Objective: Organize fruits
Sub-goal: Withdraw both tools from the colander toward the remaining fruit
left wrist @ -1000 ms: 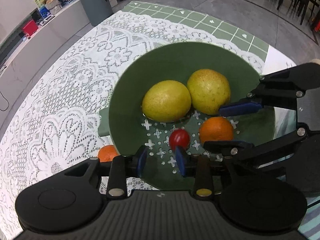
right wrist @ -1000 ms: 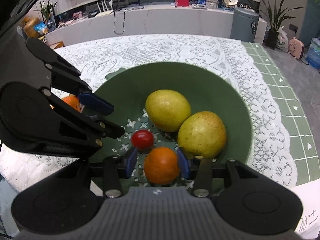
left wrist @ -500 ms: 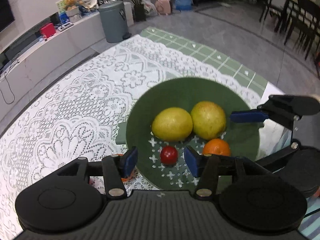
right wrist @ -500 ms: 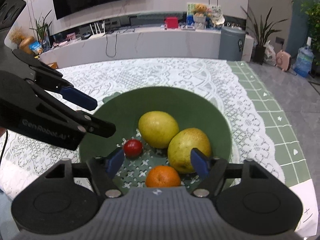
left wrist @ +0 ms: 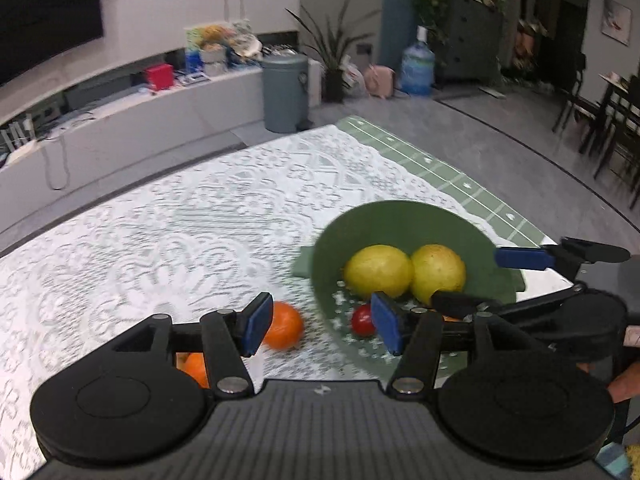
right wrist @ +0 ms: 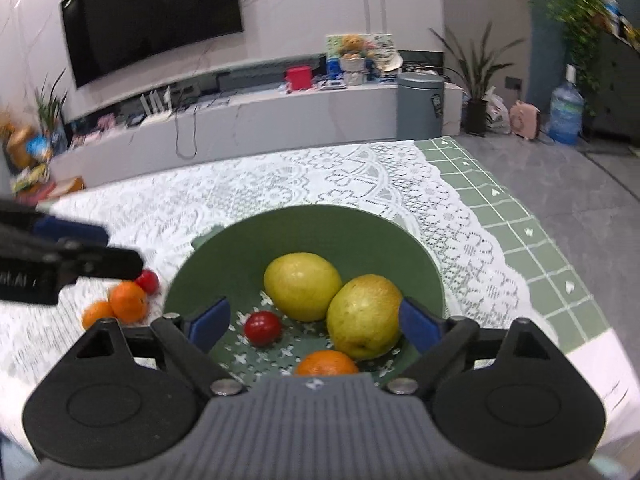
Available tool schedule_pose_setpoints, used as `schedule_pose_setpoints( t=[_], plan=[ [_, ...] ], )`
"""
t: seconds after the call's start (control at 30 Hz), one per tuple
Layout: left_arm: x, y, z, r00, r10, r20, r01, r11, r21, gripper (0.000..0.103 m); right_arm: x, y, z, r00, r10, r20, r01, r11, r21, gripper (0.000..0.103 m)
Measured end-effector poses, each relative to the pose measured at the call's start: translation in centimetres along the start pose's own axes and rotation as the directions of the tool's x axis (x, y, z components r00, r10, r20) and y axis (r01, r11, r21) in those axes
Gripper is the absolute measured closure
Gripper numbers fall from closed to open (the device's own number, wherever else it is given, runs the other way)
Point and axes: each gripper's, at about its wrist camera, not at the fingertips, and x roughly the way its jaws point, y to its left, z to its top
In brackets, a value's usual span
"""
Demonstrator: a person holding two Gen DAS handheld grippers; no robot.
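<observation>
The green colander bowl (right wrist: 304, 232) sits on the white lace tablecloth (right wrist: 280, 176) and holds two yellow-green pears (right wrist: 302, 286) touching each other, a cherry tomato (right wrist: 262, 328) on the perforated bottom and an orange (right wrist: 326, 362) at the near edge. The right gripper (right wrist: 314, 322) hangs over the bowl's near side; its jaws have just been opening and stand wide apart, pressing on nothing, with the tomato and the nearer pear showing between the blue pads. The left gripper (left wrist: 320, 320) hovers at the bowl's left rim; its jaws have also been opening and grip nothing. Outside the bowl, on the cloth to its left, lie two more oranges (right wrist: 128, 300) and a second cherry tomato (right wrist: 147, 281), close together. A grey bin (right wrist: 420, 106) stands beyond the table.
</observation>
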Motion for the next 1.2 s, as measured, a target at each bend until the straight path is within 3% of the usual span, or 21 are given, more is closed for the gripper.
schedule_pose_setpoints(
  t=[0.33,0.57,0.8,0.93,1.1,1.2],
  plan=[
    [-3.5,4.1,-4.4,0.987,0.144,0.069,-0.132,0.980,-0.151,0.036,-1.4,5.0,-1.8,0.989,-0.022,0.145,0.027,0.999,-0.033,0.007],
    [-4.9,6.2,-8.0,0.977,0.191,0.090,-0.170,0.964,-0.205,0.036,-2.3,8.8,-3.8,0.968,-0.019,0.250,0.042,0.995,-0.088,0.007],
    [-5.3,7.6,-11.1,0.972,0.194,0.135,-0.158,0.958,-0.238,0.035,-1.8,11.8,-5.4,0.965,0.002,0.262,0.054,0.977,-0.205,0.007],
    [-5.0,8.5,-12.0,0.973,0.199,0.120,-0.161,0.950,-0.268,0.035,-1.2,13.6,-6.7,0.964,0.036,0.263,0.056,0.941,-0.333,0.007],
    [-4.4,9.7,-12.6,0.981,0.173,0.092,-0.139,0.946,-0.294,0.035,-0.4,15.0,-7.5,0.968,0.102,0.228,-0.001,0.914,-0.406,0.008],
    [-3.9,10.0,-12.8,0.984,0.155,0.086,-0.122,0.946,-0.301,0.035,0.8,15.7,-7.8,0.975,0.098,0.200,0.001,0.895,-0.445,0.017]
  ],
)
